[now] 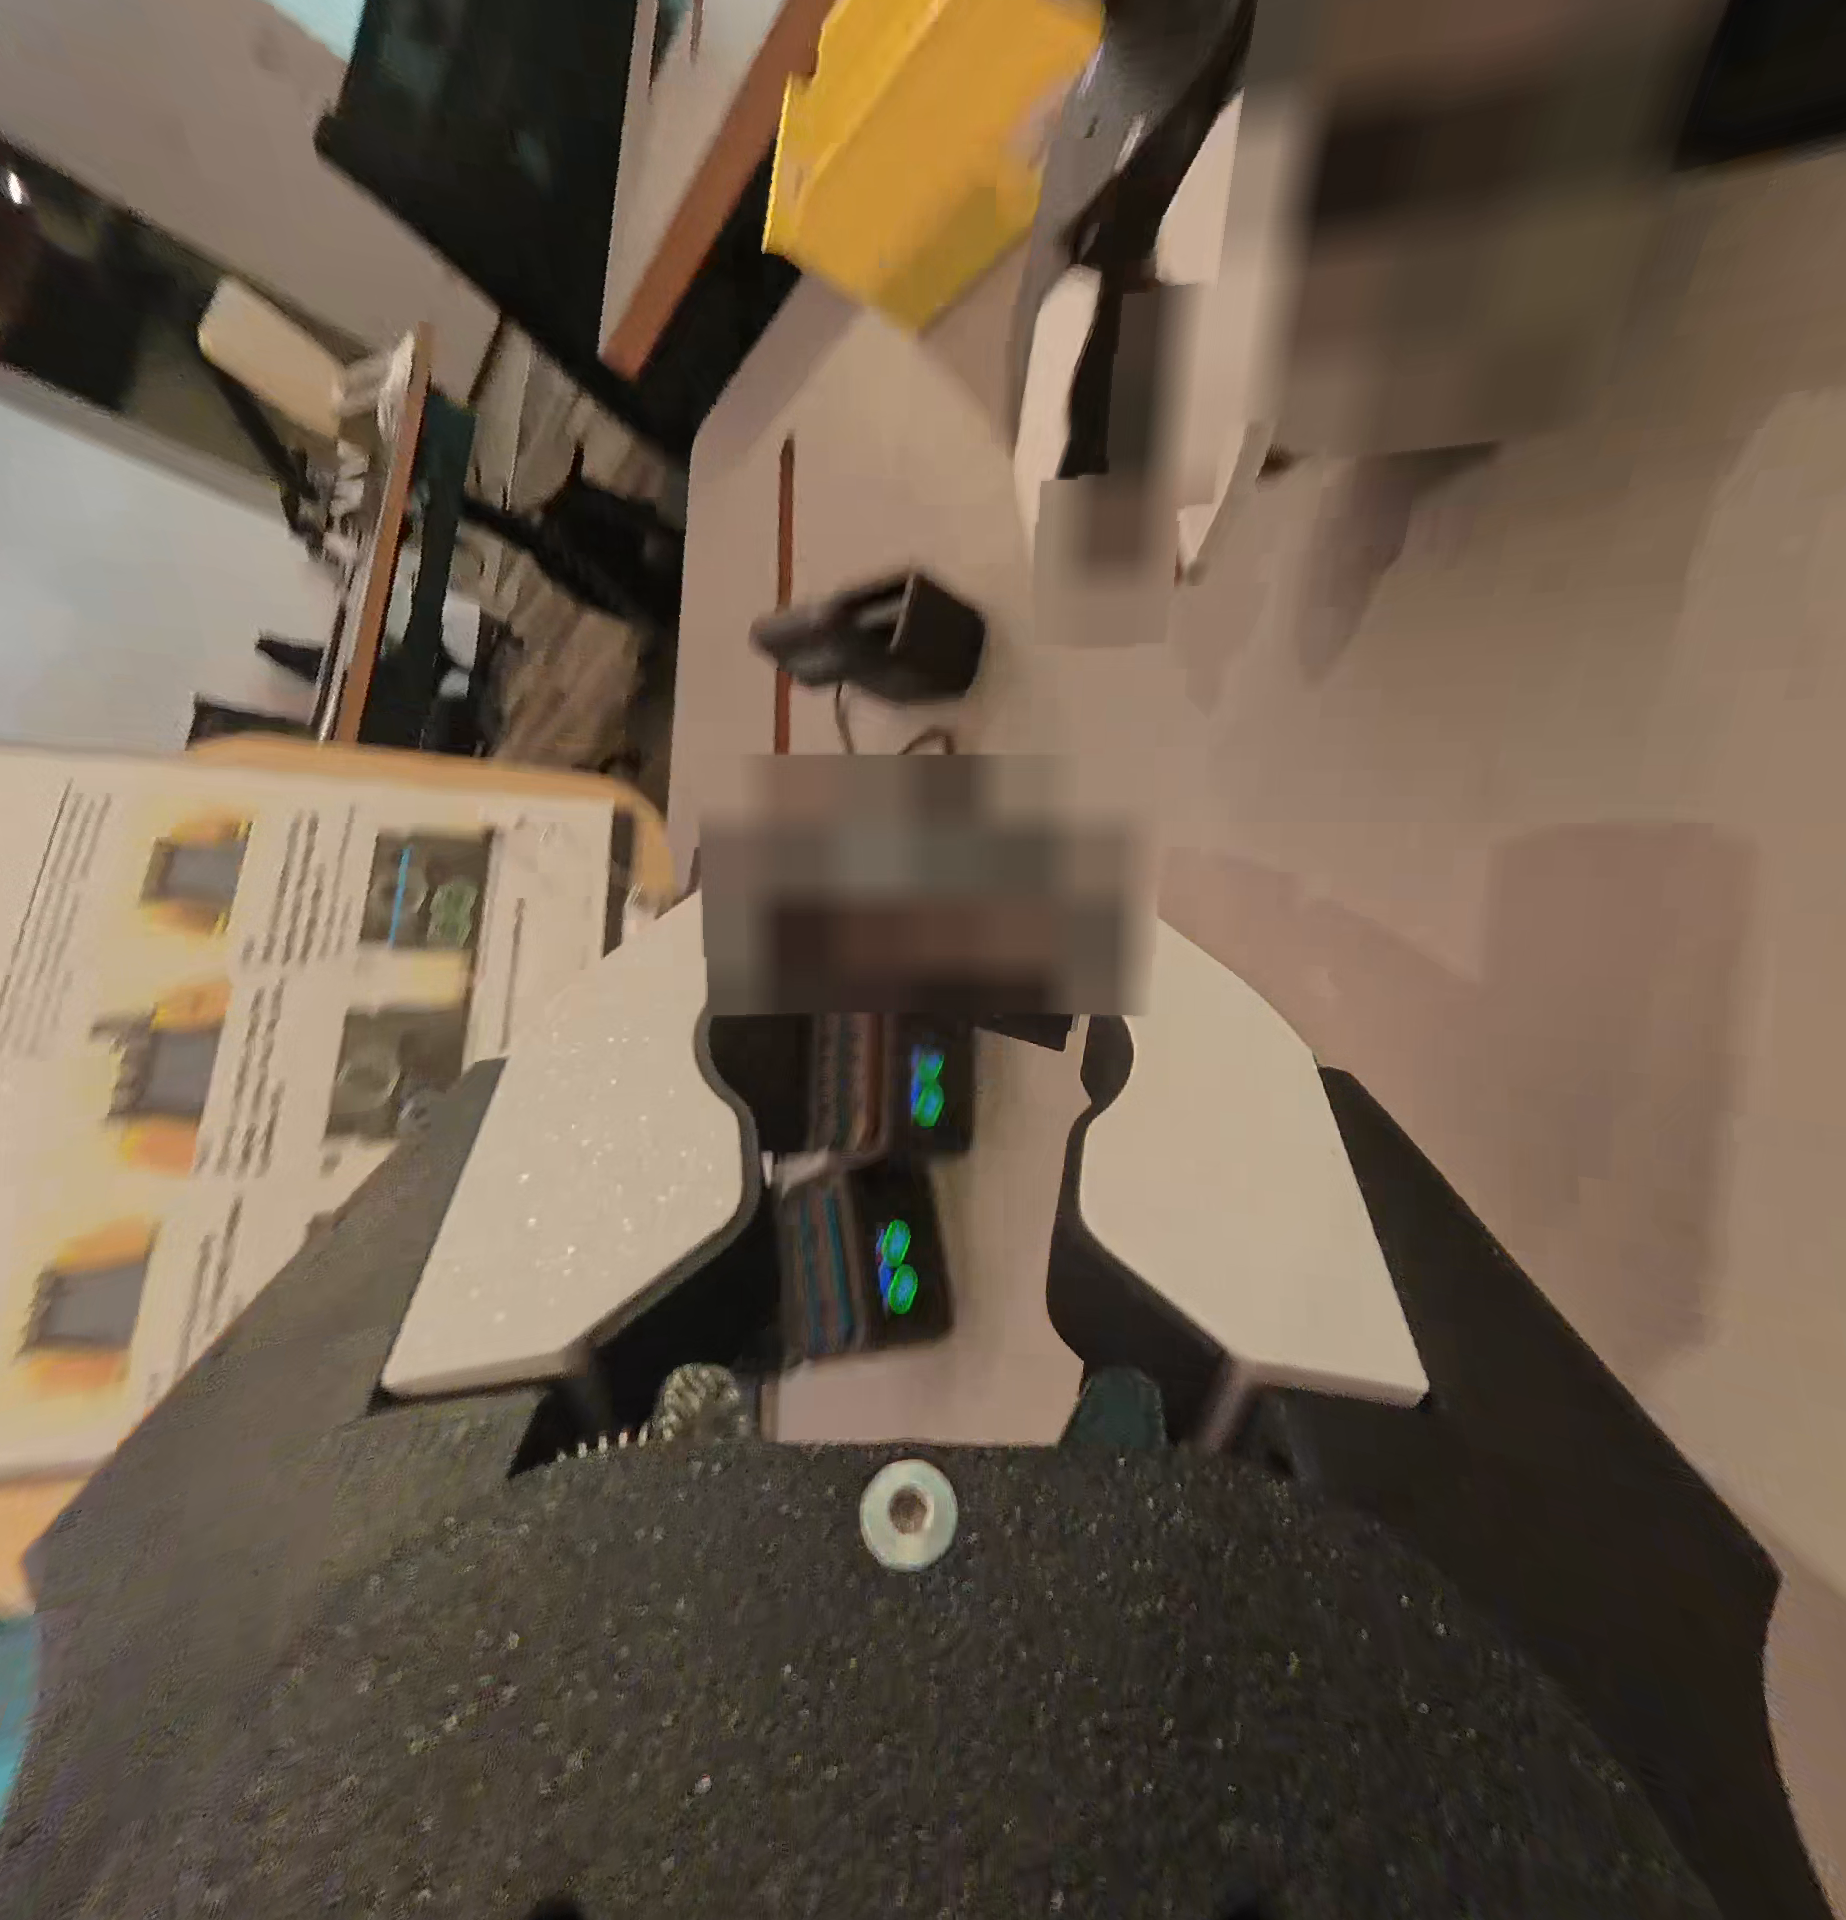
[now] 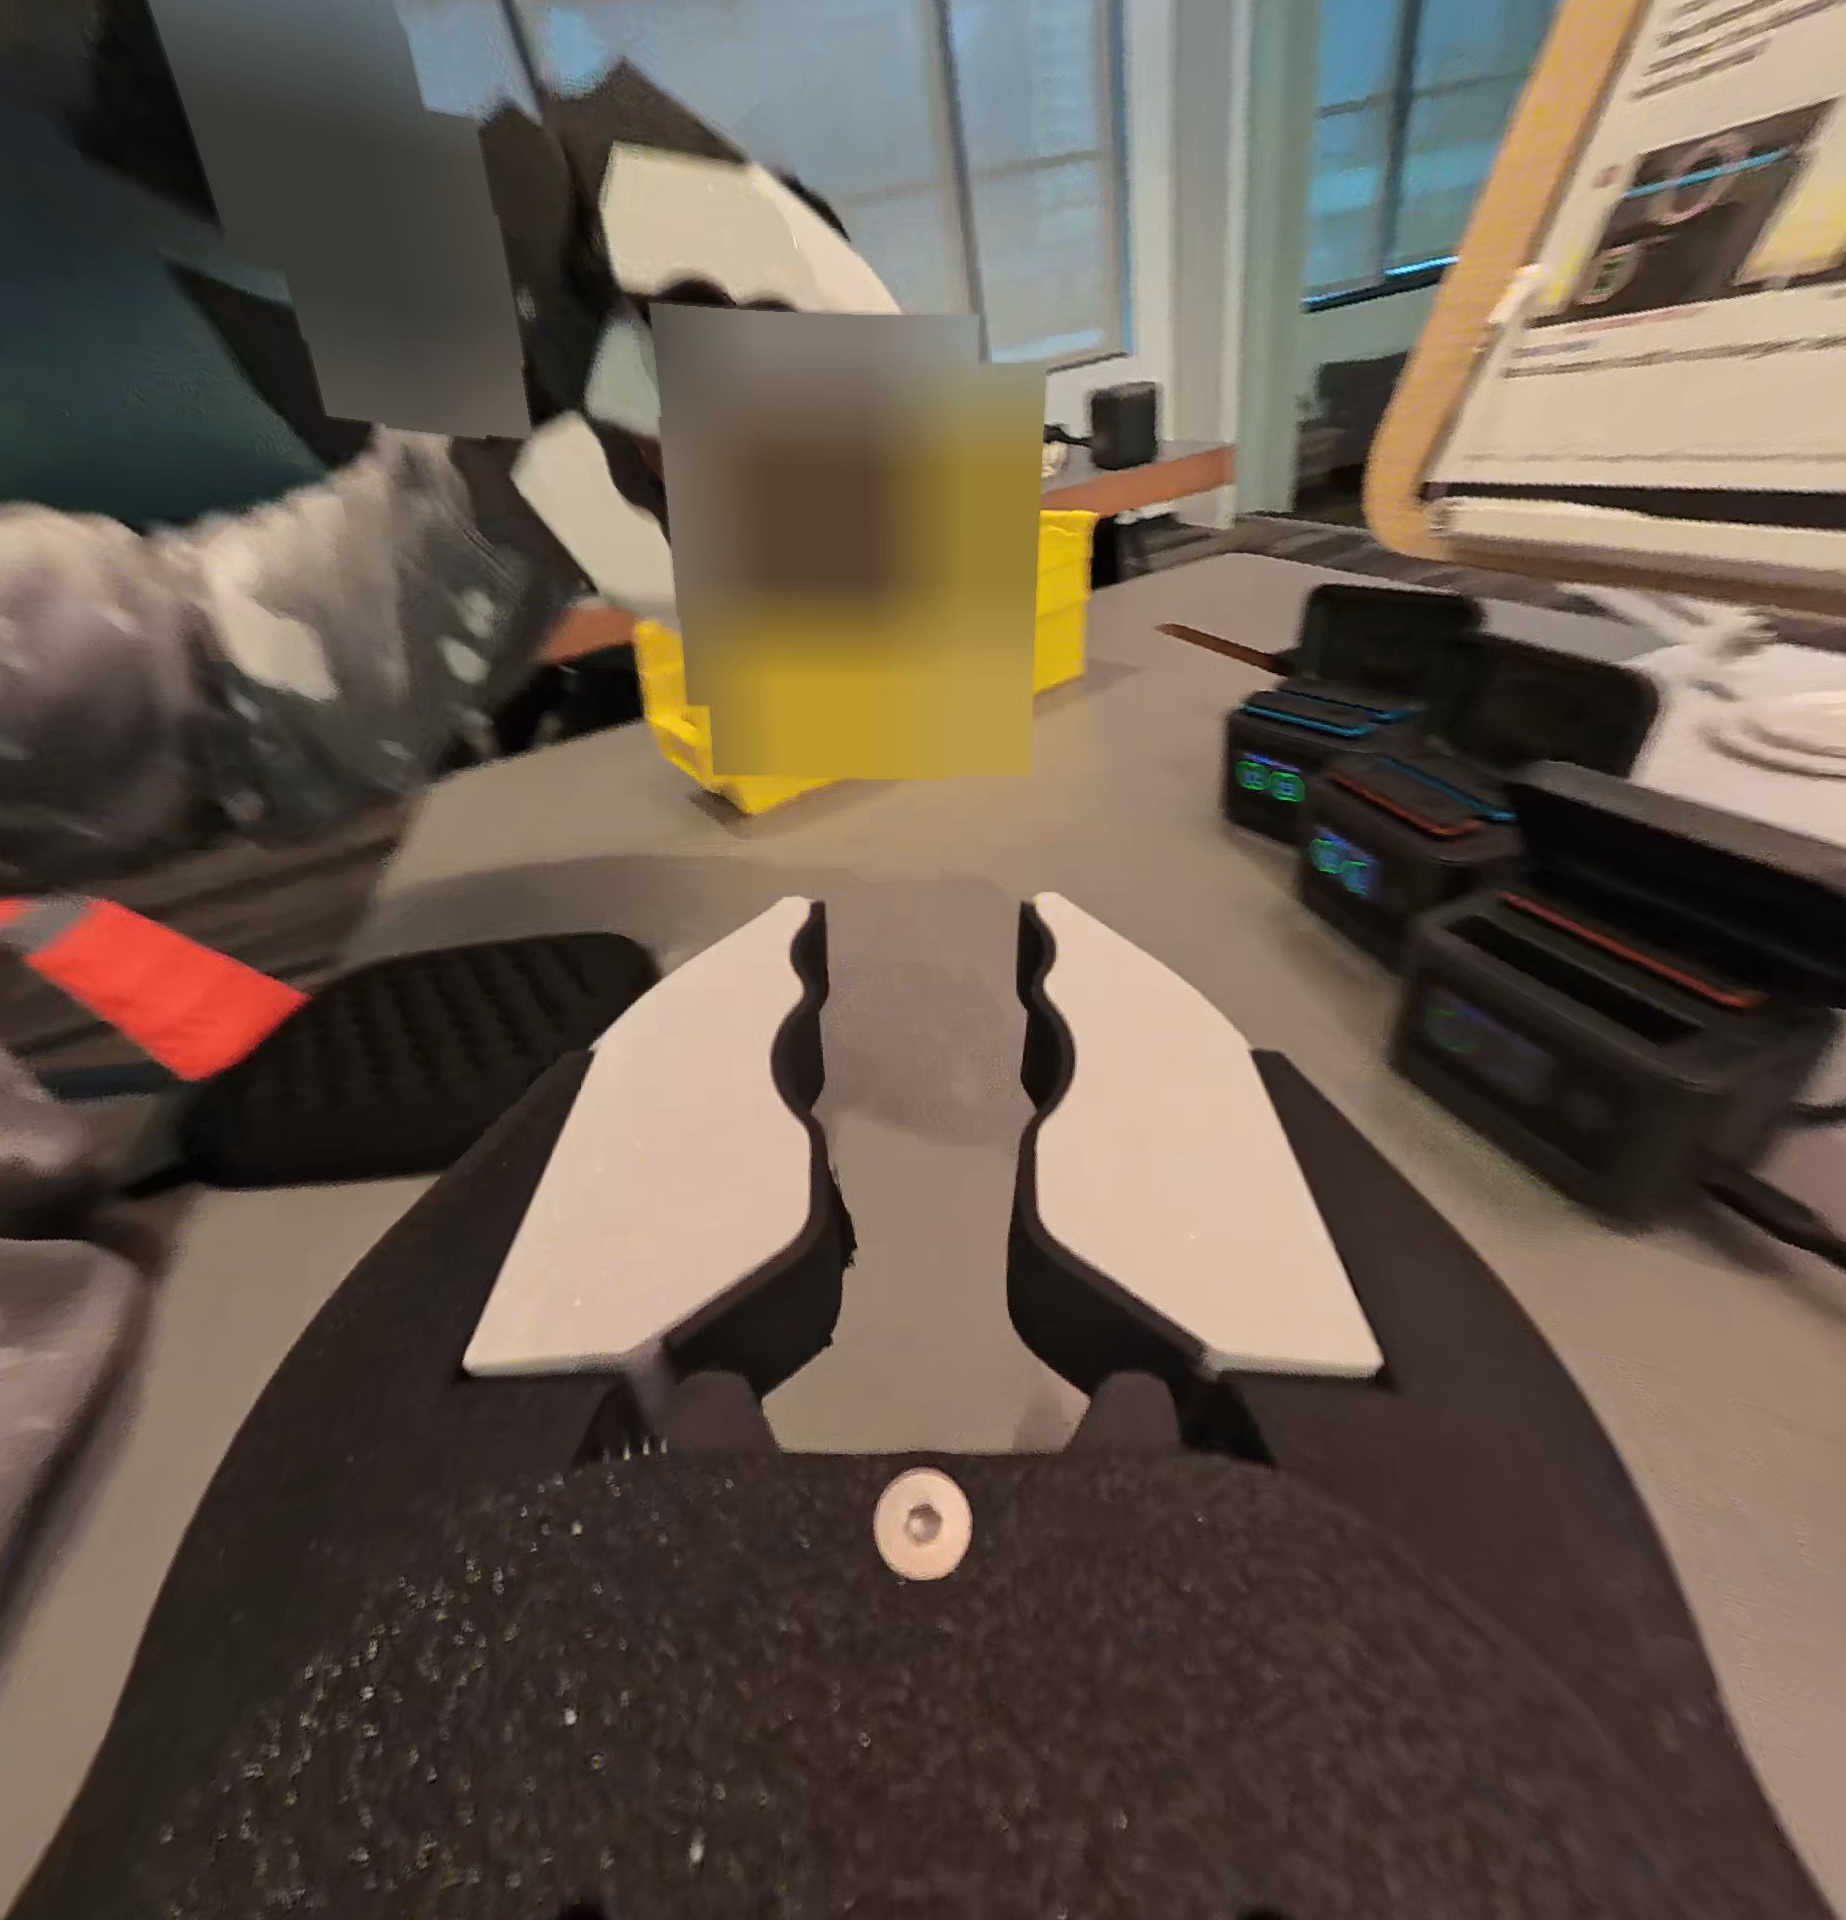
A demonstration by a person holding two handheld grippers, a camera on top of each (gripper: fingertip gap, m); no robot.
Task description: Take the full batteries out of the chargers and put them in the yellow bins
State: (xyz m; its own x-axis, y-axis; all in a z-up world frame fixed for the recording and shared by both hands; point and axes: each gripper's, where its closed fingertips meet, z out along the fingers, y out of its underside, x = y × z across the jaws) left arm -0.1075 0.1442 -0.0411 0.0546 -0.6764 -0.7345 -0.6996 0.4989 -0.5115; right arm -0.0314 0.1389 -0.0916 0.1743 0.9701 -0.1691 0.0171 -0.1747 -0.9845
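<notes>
Two claws spread and empty, chargers close by, yellow bin beyond.

My left claw frames two chargers between its fingers; my right claw has them off to its right, three visible. I judge the batteries small, rigid, slick: pinch the exposed top edges. Only the right view shows the yellow bin open side and the slots.

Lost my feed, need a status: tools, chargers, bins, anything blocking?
Left tool open, empty, above chargers. Right tool open, empty, over bare table. Yellow bins beyond, partly hidden. Nothing seen blocking.
</notes>
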